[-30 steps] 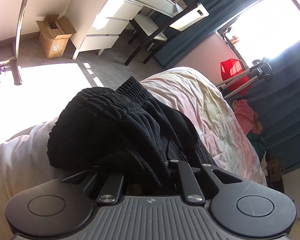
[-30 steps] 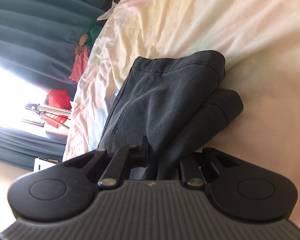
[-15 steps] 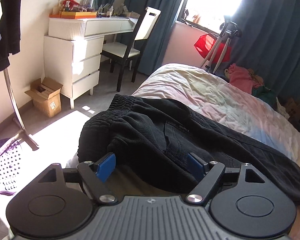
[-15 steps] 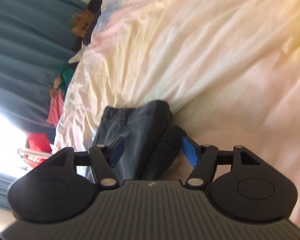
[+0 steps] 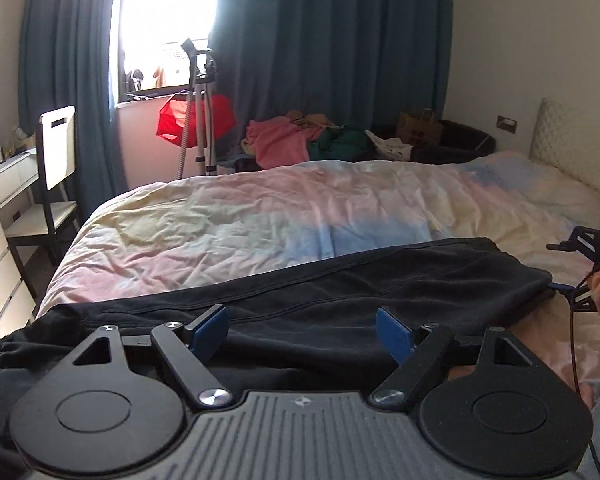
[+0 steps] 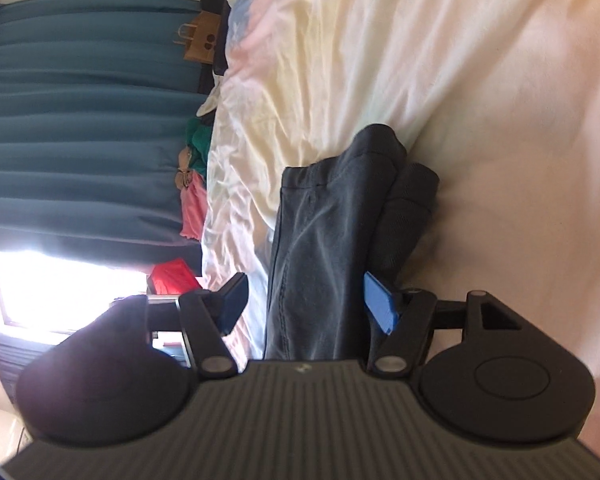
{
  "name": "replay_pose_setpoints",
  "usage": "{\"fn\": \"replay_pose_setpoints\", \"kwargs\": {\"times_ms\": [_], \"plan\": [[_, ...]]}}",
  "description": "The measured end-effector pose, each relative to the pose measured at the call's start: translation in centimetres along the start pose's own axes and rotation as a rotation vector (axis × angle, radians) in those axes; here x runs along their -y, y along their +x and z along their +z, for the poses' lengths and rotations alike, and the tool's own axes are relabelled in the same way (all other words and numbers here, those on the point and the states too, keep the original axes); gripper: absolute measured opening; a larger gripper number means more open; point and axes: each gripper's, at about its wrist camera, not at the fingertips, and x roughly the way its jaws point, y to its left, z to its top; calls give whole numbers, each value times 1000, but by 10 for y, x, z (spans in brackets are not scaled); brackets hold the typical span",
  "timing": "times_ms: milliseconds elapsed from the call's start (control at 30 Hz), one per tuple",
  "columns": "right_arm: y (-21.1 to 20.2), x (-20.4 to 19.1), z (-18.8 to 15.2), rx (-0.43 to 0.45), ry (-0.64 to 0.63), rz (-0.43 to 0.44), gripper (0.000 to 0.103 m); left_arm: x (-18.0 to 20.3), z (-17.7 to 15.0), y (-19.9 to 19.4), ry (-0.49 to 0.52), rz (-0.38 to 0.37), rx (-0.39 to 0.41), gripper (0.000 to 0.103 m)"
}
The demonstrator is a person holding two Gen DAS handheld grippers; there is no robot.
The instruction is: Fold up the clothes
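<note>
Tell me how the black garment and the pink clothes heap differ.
The black garment lies spread flat along the bed's near edge; the pink clothes heap sits crumpled beyond the bed's far side, by the curtain. The garment is dark and alone; the heap is bright, piled beside green clothing. Neither is gripped.

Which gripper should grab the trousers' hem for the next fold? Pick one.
Right. The right gripper is open with the trousers hem end between its fingers. The left gripper, also open, hovers near the waistband end.
</note>
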Motion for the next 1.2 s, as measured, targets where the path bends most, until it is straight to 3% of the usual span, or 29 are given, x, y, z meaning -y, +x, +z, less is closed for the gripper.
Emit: {"fn": "replay_pose_setpoints", "kwargs": {"times_ms": [67, 233, 400, 500, 533, 600, 667, 767, 900, 1000, 1200], "plan": [[5, 4, 0, -28, 5, -18, 66, 32, 4, 33, 64, -37, -18, 82], [18, 6, -2, -61, -19, -52, 66, 93, -20, 121, 237, -139, -146, 82], [32, 5, 0, -67, -67, -76, 66, 102, -48, 173, 259, -84, -179, 77], [38, 0, 1, -51, -124, -64, 64, 96, -59, 180, 244, -75, -134, 77], [40, -3, 1, -46, -150, -69, 58, 93, -62, 182, 238, -77, -124, 76], [45, -6, 3, -29, -191, -85, 47, 89, -66, 182, 215, -100, -103, 70], [49, -4, 4, -17, -193, -101, 29, 87, -69, 181, 203, -118, -87, 64], [48, -3, 4, 14, -201, -137, 8, 89, -73, 175, 236, -162, -60, 47], [36, -11, 0, 52, -249, -123, 5, 88, -75, 174, 231, -189, -60, 34], [28, -16, -2, 65, -275, -113, 5, 87, -75, 171, 231, -205, -45, 13], [15, -13, -1, 53, -238, -128, 5, 78, -71, 157, 200, -259, -26, 4]]}}
